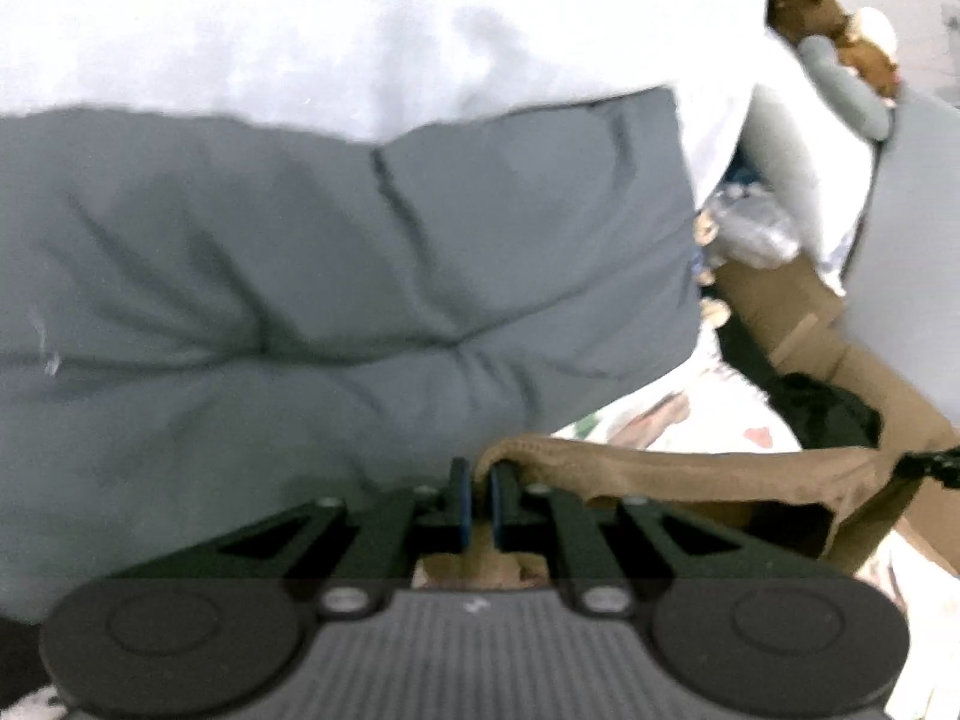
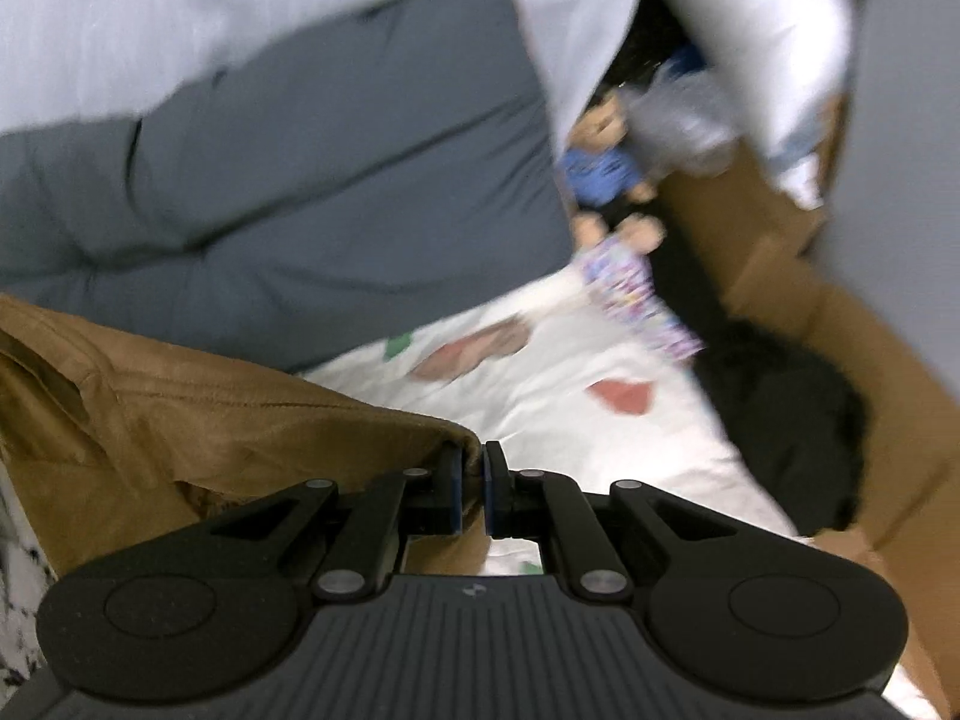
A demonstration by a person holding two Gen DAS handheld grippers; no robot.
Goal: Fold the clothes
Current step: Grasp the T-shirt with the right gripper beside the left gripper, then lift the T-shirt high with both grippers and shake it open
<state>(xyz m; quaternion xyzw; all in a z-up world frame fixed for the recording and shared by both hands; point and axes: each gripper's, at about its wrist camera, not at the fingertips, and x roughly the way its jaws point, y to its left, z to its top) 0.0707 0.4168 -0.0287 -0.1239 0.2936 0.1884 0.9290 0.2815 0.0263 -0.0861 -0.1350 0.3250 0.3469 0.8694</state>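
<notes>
Both grippers' fingers point(image 1: 459, 498) point(image 2: 450, 495) pinched together

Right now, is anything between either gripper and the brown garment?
Nothing visible. The left gripper and the right gripper are each shut on an edge of the brown garment, fabric pinched directly between the pads. The grey cushion sits behind it.

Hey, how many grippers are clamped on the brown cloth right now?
2. The left gripper pinches one edge of the brown fabric garment, and the right gripper pinches another edge; both sets of jaws are closed on it. The rest of the garment may be hidden.
</notes>
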